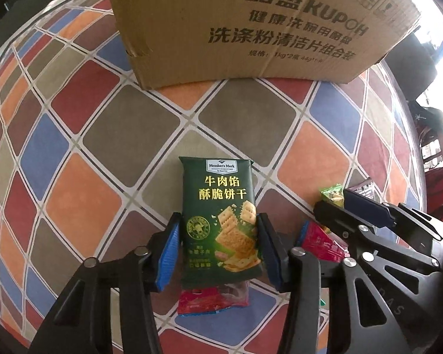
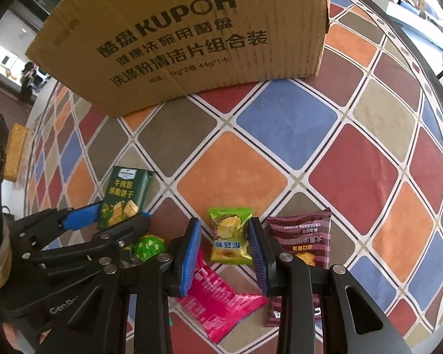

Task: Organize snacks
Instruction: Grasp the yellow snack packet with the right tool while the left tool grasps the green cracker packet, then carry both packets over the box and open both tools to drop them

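Left gripper (image 1: 218,244): pads are pressed on both long edges of the green cracker pack (image 1: 220,221), so I've got it grasped. From the right wrist view the pack looks raised off the table and tilted, gripped at its lower half, top end pointing at the box. Side-edge grip makes sense: the pack is flat and stiff, so it won't fold.

Right gripper (image 2: 223,247): fingers straddle the small green durian candy (image 2: 229,237). The right pad touches it; I see a gap on the left side, so I read it as not yet clamped. Whether the candy is lifted, I can't tell.

Around that: pink packet (image 2: 218,301) lying flat under my right fingers, brown striped packet (image 2: 302,242) just right of the candy, round green sweet (image 2: 147,246) between the two grippers, red packet (image 1: 212,298) below the cracker pack.

Cardboard box (image 1: 251,26) sits at the far side of the checked tablecloth (image 2: 354,177), well apart from the pile. My guess is it's the drop target; its opening isn't visible.
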`<state>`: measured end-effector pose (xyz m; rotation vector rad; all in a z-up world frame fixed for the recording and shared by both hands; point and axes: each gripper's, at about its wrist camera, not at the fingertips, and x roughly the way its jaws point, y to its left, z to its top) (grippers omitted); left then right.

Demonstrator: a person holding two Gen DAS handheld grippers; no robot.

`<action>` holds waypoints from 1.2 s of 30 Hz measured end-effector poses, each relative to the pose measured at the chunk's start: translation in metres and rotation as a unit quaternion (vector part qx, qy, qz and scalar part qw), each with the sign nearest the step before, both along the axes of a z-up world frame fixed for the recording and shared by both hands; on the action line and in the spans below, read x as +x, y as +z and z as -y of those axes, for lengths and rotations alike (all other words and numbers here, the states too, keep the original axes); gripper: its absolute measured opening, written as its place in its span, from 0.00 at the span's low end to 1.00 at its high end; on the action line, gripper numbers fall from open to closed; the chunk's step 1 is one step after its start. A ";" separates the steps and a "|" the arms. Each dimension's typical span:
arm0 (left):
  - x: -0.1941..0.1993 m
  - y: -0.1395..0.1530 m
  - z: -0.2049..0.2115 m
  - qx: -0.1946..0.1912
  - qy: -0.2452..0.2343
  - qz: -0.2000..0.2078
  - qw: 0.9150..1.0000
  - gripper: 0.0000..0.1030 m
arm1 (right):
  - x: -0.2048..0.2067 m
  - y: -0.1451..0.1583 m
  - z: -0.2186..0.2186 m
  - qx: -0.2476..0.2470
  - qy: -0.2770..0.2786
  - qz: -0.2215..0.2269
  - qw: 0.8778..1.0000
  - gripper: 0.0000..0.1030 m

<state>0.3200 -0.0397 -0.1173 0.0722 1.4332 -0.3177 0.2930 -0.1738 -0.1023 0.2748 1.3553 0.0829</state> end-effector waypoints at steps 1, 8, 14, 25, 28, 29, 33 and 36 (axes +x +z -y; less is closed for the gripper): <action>0.000 0.000 -0.001 -0.002 0.001 0.000 1.000 0.45 | 0.000 0.000 -0.001 -0.002 0.001 0.003 1.000 0.33; -0.003 0.007 -0.012 -0.015 0.011 0.004 1.000 0.42 | -0.002 -0.001 -0.008 -0.019 0.013 0.017 1.000 0.26; -0.008 0.021 -0.017 -0.017 0.014 0.026 0.999 0.42 | -0.003 0.003 -0.009 -0.015 0.014 0.032 0.999 0.25; -0.014 0.045 -0.023 -0.023 0.020 0.064 0.998 0.42 | -0.010 0.026 -0.001 -0.007 0.018 0.061 0.998 0.25; -0.016 0.055 -0.024 -0.030 0.023 0.079 0.996 0.42 | -0.011 0.037 0.002 -0.009 0.021 0.072 0.997 0.25; -0.016 0.059 -0.023 -0.032 0.024 0.084 0.996 0.42 | -0.011 0.040 0.003 -0.009 0.022 0.076 0.997 0.25; -0.015 0.075 -0.014 -0.036 0.027 0.109 0.993 0.42 | -0.009 0.057 0.002 -0.009 0.026 0.096 0.995 0.25; -0.016 0.088 -0.011 -0.040 0.028 0.129 0.991 0.42 | -0.008 0.073 0.003 -0.011 0.029 0.116 0.993 0.25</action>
